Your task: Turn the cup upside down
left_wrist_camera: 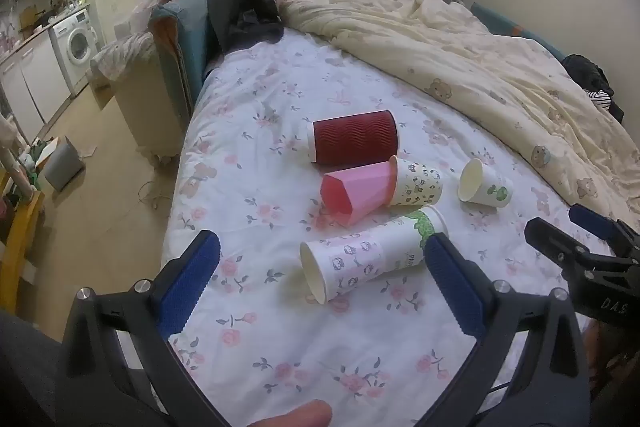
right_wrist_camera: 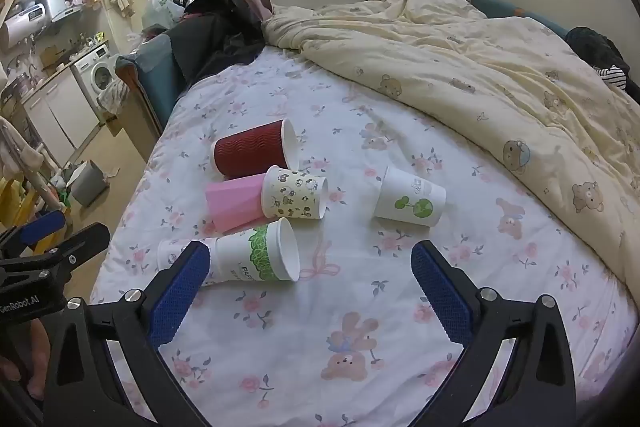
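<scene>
Both hand-held grippers, left [left_wrist_camera: 320, 279] and right [right_wrist_camera: 310, 287], hover spread above toppled cups [right_wrist_camera: 256, 255].

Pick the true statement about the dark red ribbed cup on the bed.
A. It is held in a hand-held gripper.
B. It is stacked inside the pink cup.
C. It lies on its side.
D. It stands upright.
C: the dark red ribbed cup lies on its side on the floral sheet, mouth facing sideways, beside the pink cup, and no hand-held gripper touches it.
</scene>
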### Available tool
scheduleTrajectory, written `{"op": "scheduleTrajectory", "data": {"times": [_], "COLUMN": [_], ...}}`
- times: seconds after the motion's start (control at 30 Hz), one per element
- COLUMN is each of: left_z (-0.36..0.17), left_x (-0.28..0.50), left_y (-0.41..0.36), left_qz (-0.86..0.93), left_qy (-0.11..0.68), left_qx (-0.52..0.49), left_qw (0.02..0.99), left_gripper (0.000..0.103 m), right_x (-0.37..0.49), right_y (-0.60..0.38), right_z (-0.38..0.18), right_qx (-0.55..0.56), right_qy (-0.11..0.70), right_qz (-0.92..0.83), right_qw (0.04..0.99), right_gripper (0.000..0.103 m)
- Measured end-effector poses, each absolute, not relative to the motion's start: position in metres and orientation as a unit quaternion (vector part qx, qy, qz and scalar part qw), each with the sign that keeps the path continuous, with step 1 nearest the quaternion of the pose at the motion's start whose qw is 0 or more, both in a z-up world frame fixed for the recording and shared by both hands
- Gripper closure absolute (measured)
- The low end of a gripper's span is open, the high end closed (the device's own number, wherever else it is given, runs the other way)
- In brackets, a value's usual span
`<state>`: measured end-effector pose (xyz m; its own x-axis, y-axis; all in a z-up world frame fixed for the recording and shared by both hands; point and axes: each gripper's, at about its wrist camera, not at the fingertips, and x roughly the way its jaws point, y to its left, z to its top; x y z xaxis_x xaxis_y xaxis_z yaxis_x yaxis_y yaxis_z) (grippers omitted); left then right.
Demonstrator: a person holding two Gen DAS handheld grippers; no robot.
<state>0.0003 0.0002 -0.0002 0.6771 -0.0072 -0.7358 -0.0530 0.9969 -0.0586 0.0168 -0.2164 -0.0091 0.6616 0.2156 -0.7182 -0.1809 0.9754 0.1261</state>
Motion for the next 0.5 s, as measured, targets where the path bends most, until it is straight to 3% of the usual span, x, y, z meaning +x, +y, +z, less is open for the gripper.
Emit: {"op": "scheduleTrajectory", "data": {"times": [0.5], "left_z": [-0.0002], "left_x": [0.0006], "left_y": [0.0002], "left_qz": [0.013], "left_qy": [0.397], "left_qx": [-0.036], "left_qw": [0.917], "left_gripper": [0.002], "right_x": [0.0162], "right_y": [-0.2127], "right_z": [-0.0096], "right_qx": [0.014], "right_qy": [0.398], "right_qz": [0.105], "right_qw": [0.911], "right_gripper": [0.0]}}
